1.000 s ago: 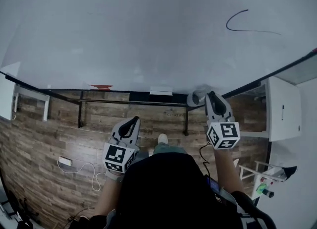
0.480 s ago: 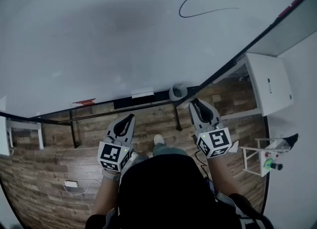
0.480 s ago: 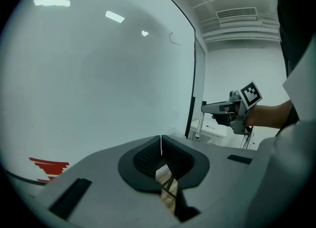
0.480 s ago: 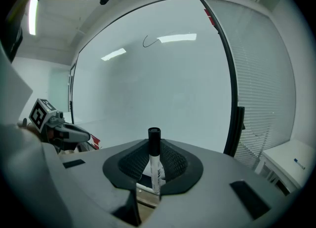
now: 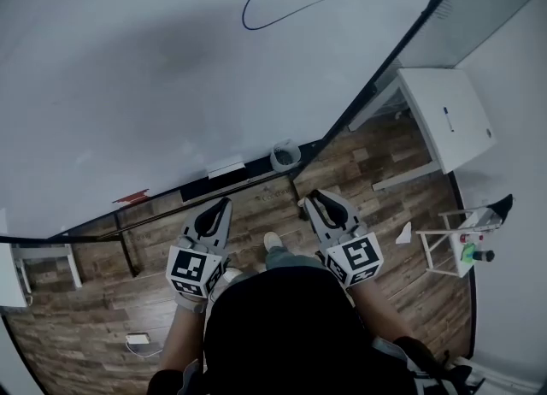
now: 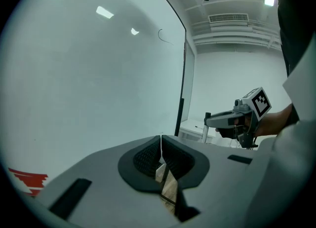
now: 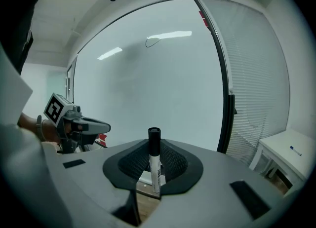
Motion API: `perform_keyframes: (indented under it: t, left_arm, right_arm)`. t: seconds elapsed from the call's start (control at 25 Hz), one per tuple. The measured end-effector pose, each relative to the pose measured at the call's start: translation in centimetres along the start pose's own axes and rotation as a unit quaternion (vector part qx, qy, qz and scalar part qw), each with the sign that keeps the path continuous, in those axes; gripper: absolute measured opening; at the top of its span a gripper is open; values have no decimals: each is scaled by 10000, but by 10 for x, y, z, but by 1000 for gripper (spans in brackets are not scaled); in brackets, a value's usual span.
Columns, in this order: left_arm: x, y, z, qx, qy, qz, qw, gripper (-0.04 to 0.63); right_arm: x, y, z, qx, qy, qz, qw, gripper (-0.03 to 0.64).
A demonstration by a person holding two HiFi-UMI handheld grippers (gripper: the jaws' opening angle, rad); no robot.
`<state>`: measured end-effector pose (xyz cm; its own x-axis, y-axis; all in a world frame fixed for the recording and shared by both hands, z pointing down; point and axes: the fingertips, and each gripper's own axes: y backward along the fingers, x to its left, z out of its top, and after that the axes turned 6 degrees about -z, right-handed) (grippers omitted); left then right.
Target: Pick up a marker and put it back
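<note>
Left gripper (image 5: 222, 206) closed, right gripper (image 5: 314, 199) clamps marker (image 7: 155, 163).

The left tongs (image 6: 161, 158) and right tongs (image 7: 154, 160) have matt grey plastic shells. Their pads (image 7: 173, 160) are black, finely ribbed and look rubbery. The marker (image 7: 154, 148) in the right tongs has a smooth white plastic barrel and a black cap. Ahead of both tongs, the whiteboard (image 5: 154, 85) is glossy and mirrors ceiling lights. Below them, the floor (image 5: 94, 299) is matt, grainy wood plank.
</note>
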<state>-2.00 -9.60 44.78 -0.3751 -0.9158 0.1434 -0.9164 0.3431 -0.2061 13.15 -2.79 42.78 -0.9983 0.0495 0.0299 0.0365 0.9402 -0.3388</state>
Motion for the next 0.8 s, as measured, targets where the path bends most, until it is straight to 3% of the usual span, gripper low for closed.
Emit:
perform_keyframes:
  t: [0.36, 0.8]
  left_arm:
    - [-10, -11, -1, 78, -65, -182, 9998, 23]
    - [-12, -10, -6, 118, 28, -50, 9999, 23]
  right_arm:
    - [3, 11, -16, 100, -62, -24, 9999, 89]
    - [-5, 8, -19, 102, -181, 2, 9998, 90]
